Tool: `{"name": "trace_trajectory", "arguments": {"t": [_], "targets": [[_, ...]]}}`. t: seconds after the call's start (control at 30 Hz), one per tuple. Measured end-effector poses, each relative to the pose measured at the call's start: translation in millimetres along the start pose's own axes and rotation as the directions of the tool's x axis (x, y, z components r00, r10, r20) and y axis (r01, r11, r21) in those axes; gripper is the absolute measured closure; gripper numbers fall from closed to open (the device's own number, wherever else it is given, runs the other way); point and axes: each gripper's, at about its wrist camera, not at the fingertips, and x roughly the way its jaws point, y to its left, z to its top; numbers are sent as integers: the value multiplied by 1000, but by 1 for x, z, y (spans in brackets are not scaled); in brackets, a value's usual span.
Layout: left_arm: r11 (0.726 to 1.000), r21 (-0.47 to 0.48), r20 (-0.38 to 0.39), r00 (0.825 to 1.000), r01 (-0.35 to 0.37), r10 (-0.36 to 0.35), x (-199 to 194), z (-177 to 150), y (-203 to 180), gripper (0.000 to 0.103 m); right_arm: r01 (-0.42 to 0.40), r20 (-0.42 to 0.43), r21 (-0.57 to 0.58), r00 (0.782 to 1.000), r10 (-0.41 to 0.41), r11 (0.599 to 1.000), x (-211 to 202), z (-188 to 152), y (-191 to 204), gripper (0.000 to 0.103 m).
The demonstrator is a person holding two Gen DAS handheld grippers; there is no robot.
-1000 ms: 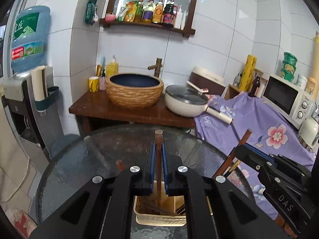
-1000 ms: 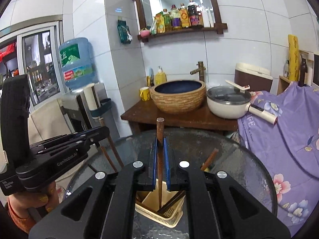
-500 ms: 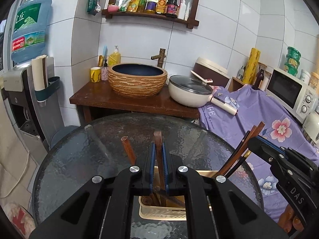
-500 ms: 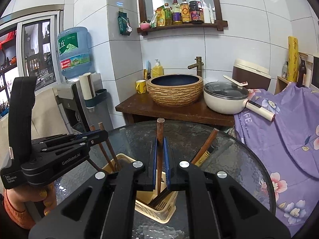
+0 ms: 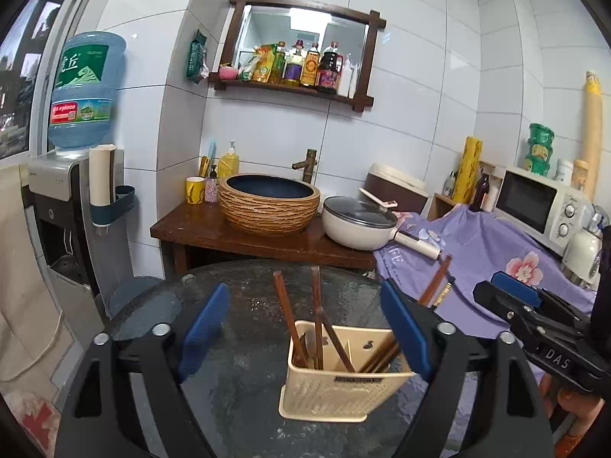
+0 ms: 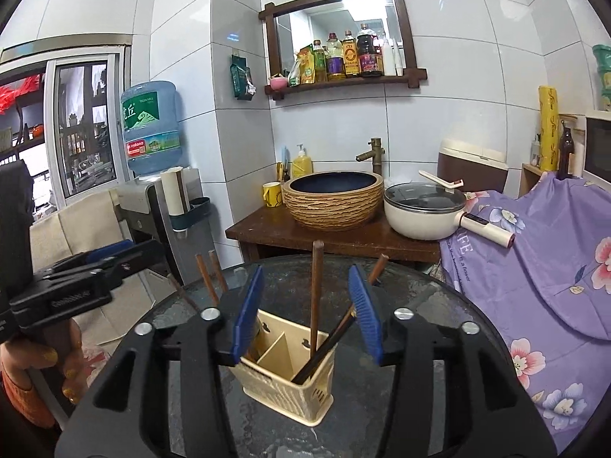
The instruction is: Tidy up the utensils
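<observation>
A cream utensil holder (image 5: 336,393) (image 6: 282,389) stands on the round glass table (image 5: 244,381), with several brown chopsticks (image 5: 315,305) leaning in its compartments. My left gripper (image 5: 305,328) faces the holder. Its jaws are opening wide, and the blue pads (image 5: 204,328) touch nothing. In the right wrist view one chopstick (image 6: 316,286) stands in the holder's right compartment between the opening jaws of my right gripper (image 6: 306,316), free of both pads. Each gripper also shows in the other's view, the right gripper (image 5: 534,316) and the left gripper (image 6: 76,278) held by a hand (image 6: 34,362).
Behind the table is a wooden washstand (image 5: 244,236) with a woven basin (image 5: 269,204) and a white pan (image 5: 359,225). A purple flowered cloth (image 6: 534,267) drapes the right side under a microwave (image 5: 534,206). A water dispenser (image 5: 72,206) stands at the left.
Both grippers were shut on a chopstick each. Now both have opened and drawn back from the holder, and the released chopsticks stand in it.
</observation>
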Motion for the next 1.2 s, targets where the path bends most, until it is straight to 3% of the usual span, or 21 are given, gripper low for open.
{"name": "trace_trajectory", "arguments": {"t": [0.1,0.27,0.37,0.43,0.6,0.77,0.93,1.03,1.2], "targets": [[1000,24,37,999,8,-9,-26,-18,1,6,-5,19,-22,1000,6,1000,-18,-13,7,34],[990,122,79,995,-66,56,-60,-62,1,6,-8,42,-70,999,11,998,-56,-55,25,13],[983,152,60,993,-106,98,-73,-91,5,6,2,58,-85,998,3,996,-83,-89,34,7],[981,133,66,989,-142,134,-90,-115,9,6,9,66,-84,998,-3,996,-98,-109,36,6],[993,64,50,994,-104,101,-127,-157,12,6,22,110,-55,994,-15,998,-147,-167,44,6],[987,105,73,991,-123,116,-165,-198,-4,6,21,137,-41,990,-15,999,-186,-209,57,6],[992,86,65,994,-93,88,-197,-230,-8,6,10,137,-18,991,-7,1000,-219,-251,68,6],[989,87,60,991,-121,116,-216,-249,-12,6,30,177,5,984,-30,1000,-242,-276,74,6],[980,128,49,988,-154,149,-236,-270,-26,6,37,165,22,985,-41,999,-261,-300,88,6]]}}
